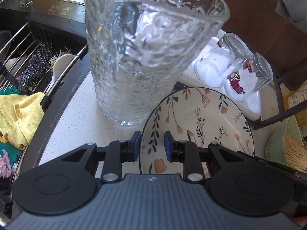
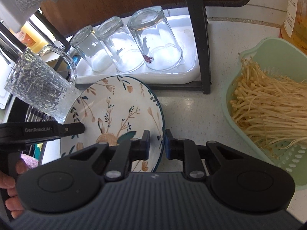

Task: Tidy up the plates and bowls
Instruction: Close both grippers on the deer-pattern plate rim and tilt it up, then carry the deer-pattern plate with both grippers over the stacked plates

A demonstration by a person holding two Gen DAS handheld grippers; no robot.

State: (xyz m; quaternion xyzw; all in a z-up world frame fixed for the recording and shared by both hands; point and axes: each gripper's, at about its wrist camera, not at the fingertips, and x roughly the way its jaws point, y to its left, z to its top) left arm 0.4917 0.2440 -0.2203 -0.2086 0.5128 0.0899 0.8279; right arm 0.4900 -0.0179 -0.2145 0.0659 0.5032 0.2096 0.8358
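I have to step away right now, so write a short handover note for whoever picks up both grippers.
Left gripper: open, straddling the floral plate's left rim, not clamped.
Right gripper: open, straddling the right rim.
The plate sits on the counter before the tray of upturned glasses, with a textured glass mug beside it.
Done: nothing stored.
Left: close on the rim, lift, put away; no bowls in view.

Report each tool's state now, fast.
Left tool: open, straddling the plate's near rim, not clamped.
Right tool: open, straddling the plate's right rim, not clamped.
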